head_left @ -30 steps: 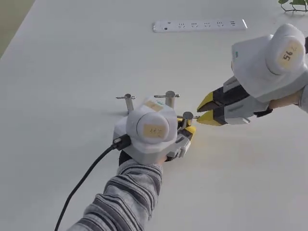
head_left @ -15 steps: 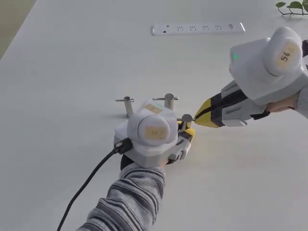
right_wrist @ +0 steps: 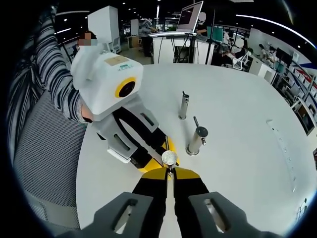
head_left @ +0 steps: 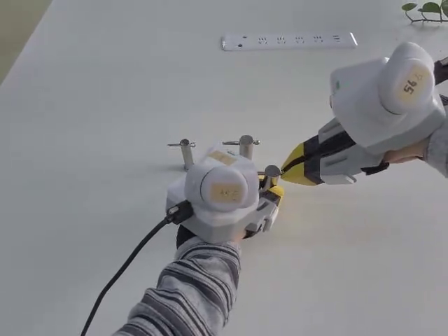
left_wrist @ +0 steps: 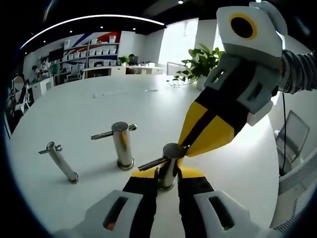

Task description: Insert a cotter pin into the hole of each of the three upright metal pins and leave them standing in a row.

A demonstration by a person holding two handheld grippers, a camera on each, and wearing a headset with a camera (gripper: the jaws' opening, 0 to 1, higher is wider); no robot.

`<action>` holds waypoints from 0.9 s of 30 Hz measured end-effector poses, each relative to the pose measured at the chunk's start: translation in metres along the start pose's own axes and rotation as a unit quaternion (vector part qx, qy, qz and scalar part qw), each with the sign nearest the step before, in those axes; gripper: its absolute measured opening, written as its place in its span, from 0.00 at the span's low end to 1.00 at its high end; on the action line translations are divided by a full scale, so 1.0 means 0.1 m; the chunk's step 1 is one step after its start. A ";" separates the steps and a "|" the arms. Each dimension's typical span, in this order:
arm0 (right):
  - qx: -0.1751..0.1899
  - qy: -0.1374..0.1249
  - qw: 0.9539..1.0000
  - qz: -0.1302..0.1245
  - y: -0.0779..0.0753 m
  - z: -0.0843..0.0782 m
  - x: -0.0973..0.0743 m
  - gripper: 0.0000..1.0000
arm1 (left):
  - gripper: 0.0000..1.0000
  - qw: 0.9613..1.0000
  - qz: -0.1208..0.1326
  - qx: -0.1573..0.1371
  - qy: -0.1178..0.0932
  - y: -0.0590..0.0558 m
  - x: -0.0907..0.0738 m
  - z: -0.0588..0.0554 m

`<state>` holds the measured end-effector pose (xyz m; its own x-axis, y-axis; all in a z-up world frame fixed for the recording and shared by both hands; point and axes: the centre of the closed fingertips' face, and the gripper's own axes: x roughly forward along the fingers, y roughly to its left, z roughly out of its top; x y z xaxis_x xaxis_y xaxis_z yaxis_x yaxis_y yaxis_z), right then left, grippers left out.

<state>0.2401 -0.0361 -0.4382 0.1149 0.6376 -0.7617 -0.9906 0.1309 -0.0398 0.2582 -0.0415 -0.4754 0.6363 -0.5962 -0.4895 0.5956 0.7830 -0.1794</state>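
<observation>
Third pin (head_left: 272, 170) stands mid surface of the table (head_left: 105, 84), at the right end of the row, with the left gripper (left_wrist: 168, 179) clamped narrow on its lower shaft. Cotter (left_wrist: 150, 163) pokes through the head hole, other end pinched in the right gripper (right_wrist: 170, 172), jaws closed on it. Thin springy wire, probably bends if cocked, so hold the loop end and push straight; the slick little pin likely tips, brace low.

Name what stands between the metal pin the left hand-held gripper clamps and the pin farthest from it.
The middle metal pin, upright, with a cotter pin through its hole, as the left gripper view shows.
</observation>
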 end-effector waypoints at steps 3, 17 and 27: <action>0.002 -0.002 1.000 0.002 0.01 0.01 0.01 0.02 | 0.14 1.000 0.002 -0.005 0.002 0.01 0.00 -0.01; 0.022 -0.011 1.000 -0.003 -0.01 0.07 0.12 0.13 | 0.33 1.000 0.011 0.018 0.008 0.10 -0.19 -0.05; 0.025 -0.012 1.000 0.002 0.01 0.08 0.25 0.10 | 0.45 1.000 0.002 0.022 -0.004 0.11 -0.34 0.01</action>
<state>0.2429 -0.0144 -0.4522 0.1126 0.6560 -0.7463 -0.9863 0.1651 -0.0037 0.2443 -0.0129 -0.4598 0.6427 -0.5946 -0.4831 0.6134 0.7772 -0.1404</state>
